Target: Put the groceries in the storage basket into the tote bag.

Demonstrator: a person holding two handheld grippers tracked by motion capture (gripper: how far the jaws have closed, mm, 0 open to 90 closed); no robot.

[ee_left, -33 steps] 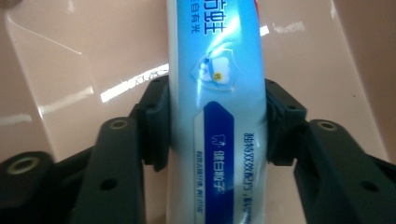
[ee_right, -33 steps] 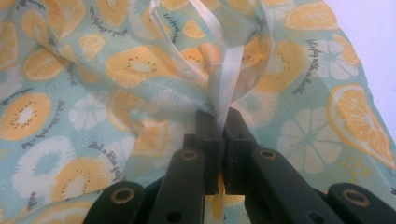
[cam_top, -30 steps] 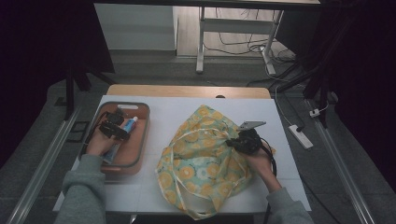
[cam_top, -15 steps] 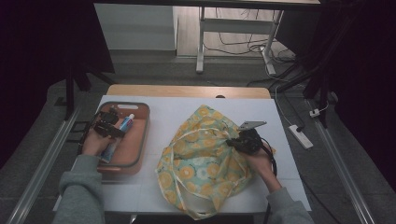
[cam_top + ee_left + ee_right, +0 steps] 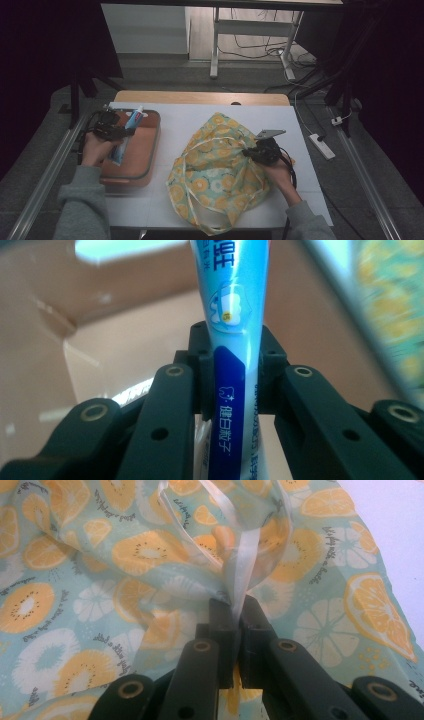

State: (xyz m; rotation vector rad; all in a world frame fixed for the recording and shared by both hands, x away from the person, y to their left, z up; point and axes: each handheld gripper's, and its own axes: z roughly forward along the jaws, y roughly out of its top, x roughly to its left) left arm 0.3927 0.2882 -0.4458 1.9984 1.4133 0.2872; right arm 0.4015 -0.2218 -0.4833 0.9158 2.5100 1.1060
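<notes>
A blue and white toothpaste tube (image 5: 126, 134) is lifted at a slant above the brown tray (image 5: 142, 165) at the table's left. My left gripper (image 5: 120, 134) is shut on it; its jaws have just been closing and now pinch the tube (image 5: 231, 375) between the pads. A fruit-print drawstring bag (image 5: 215, 175) lies in the middle of the white table. At the bag's right edge my right gripper (image 5: 250, 152) is shut on a pale ribbon handle (image 5: 246, 580) of the bag (image 5: 125, 580).
The white table top (image 5: 170, 120) lies bare between tray and bag. A metal rail (image 5: 45, 175) runs along the left side. A power strip (image 5: 321, 146) lies on the floor at the right, and table legs and cables stand behind.
My left gripper has closed on the toothpaste tube and raised it off the tray, drifting towards the tray's far left. The right gripper and the bag have kept still.
</notes>
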